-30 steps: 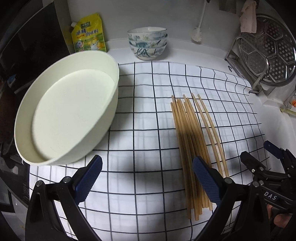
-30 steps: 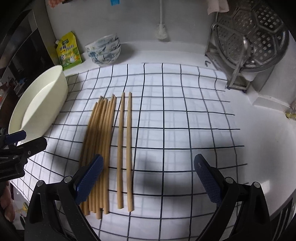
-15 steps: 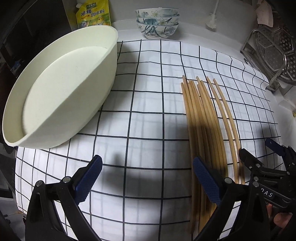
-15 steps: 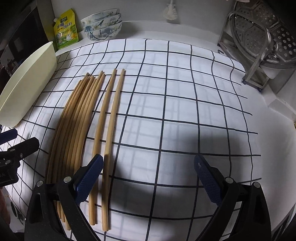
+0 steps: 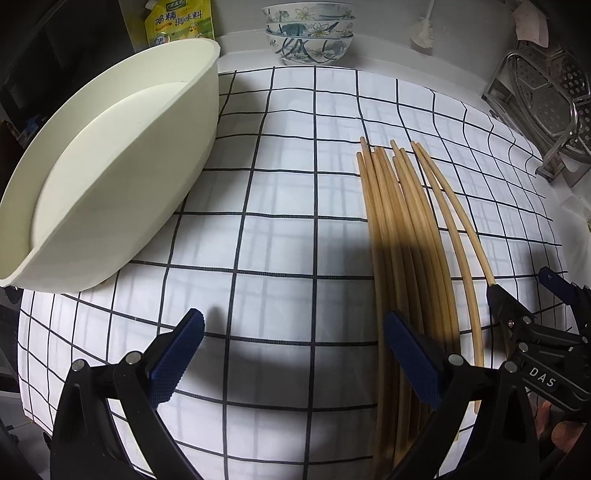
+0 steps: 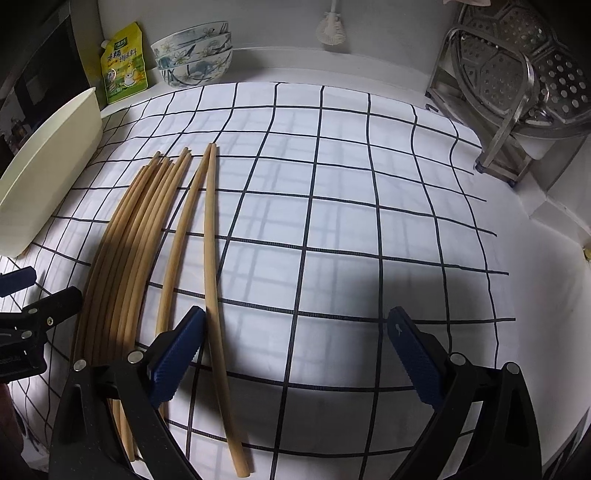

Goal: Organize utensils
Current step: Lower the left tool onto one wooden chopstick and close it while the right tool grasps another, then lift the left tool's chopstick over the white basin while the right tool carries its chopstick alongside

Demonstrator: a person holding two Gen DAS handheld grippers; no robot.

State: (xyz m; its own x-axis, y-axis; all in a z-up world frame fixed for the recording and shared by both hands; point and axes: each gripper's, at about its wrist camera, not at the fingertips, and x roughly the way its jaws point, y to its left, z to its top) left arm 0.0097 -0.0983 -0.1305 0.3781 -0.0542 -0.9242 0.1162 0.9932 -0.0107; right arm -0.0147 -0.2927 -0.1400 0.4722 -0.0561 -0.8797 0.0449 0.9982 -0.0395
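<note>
Several wooden chopsticks [image 5: 402, 236] lie in a bundle on a checked cloth [image 5: 280, 206], with two more chopsticks [image 6: 208, 236] lying a little apart on the bundle's right. My left gripper [image 5: 295, 354] is open and empty, low over the cloth, its right finger over the bundle's near end. My right gripper [image 6: 295, 354] is open and empty, its left finger [image 6: 177, 354] between the two separate chopsticks. The bundle [image 6: 125, 251] also shows in the right wrist view. The right gripper's tips [image 5: 517, 310] show at the right edge of the left wrist view.
A large cream basin [image 5: 107, 177] stands on the cloth's left. Stacked patterned bowls [image 5: 308, 33] and a yellow seasoning pouch [image 5: 177, 20] stand at the back wall. A metal rack with a steamer tray [image 6: 517, 81] stands at the back right.
Both grippers have moved forward and lower toward the chopsticks. The right gripper's left finger now sits between the two separate chopsticks. The chopsticks have not moved.
</note>
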